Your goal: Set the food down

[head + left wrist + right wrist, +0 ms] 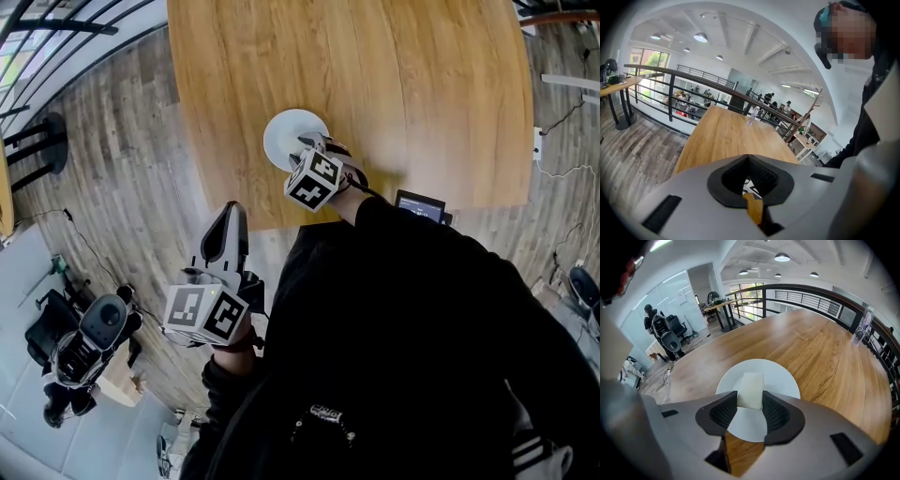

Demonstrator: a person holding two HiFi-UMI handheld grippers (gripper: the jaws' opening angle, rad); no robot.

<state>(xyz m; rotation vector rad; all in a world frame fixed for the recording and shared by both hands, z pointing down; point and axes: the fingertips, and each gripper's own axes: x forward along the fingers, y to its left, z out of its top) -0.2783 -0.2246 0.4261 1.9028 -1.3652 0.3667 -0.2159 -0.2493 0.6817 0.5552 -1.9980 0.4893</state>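
Observation:
A pale white block of food (751,386) sits between the black pads of my right gripper (750,398), which is shut on it. The block hangs just over a round white plate (783,378) on the wooden table (820,357). In the head view the plate (284,133) lies near the table's front edge, with the right gripper (316,145) over its near side. My left gripper (231,214) hangs off the table over the floor. Its jaws (749,159) are shut with nothing in them.
A clear bottle (861,326) stands at the table's far edge by a dark railing (811,298). A small black screen (419,204) sits at the table's near edge, right of the plate. An office chair and gear (84,347) stand on the floor at the left.

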